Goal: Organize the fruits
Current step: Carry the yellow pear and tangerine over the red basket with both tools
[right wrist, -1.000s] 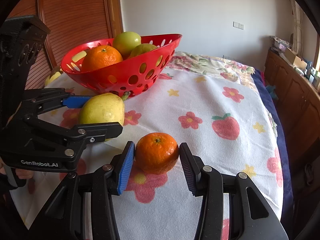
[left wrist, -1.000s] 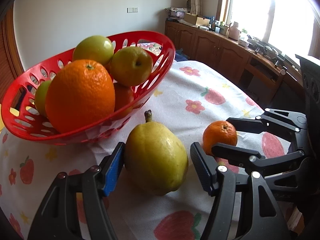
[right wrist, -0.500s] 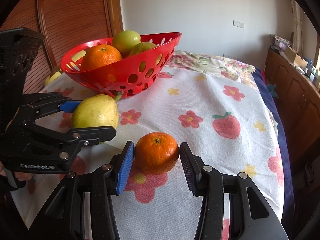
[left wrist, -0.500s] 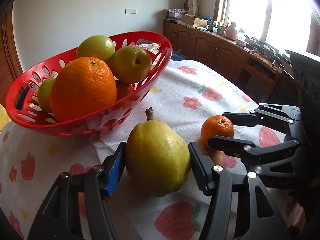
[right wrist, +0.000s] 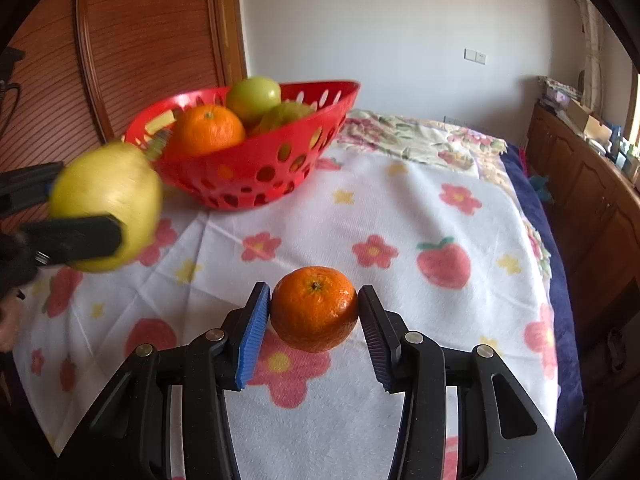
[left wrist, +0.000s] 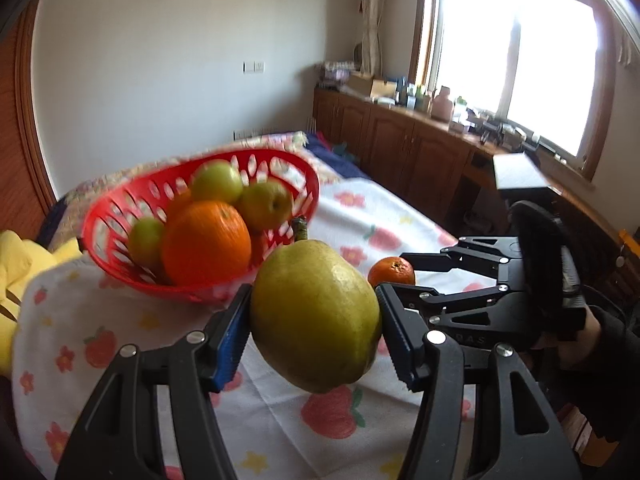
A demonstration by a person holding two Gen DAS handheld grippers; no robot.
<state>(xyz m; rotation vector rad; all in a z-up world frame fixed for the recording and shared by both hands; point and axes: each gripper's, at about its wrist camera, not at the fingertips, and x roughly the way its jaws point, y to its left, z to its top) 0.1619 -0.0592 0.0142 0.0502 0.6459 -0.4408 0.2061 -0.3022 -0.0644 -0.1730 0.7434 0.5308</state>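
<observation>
In the left wrist view, the left claw fills the lower half of the frame and is clamped on a yellow-green pear, its blue pad pressed to the left flank and its dark pad to the right; the jaws have just been closing on the fruit. The pear hangs clear of the flowered cloth with its stem pointing up toward the red basket, which sits left of centre and holds an orange and several green apples. To the right of the pear a small mandarin shows between the fingers of the right claw, which reaches in from the right edge, where a dark-sleeved hand grips its handle. Wooden cabinets and a bright window fill the upper right. In the right wrist view, the right claw sits at bottom centre with the mandarin between its pads; the pads look to be touching the peel on both sides, and the fruit rests on the cloth over a red flower print. At the left edge the pear appears blurred, held aloft just in front of the basket, which stands in the upper middle of the frame with its orange and apples heaped inside.
</observation>
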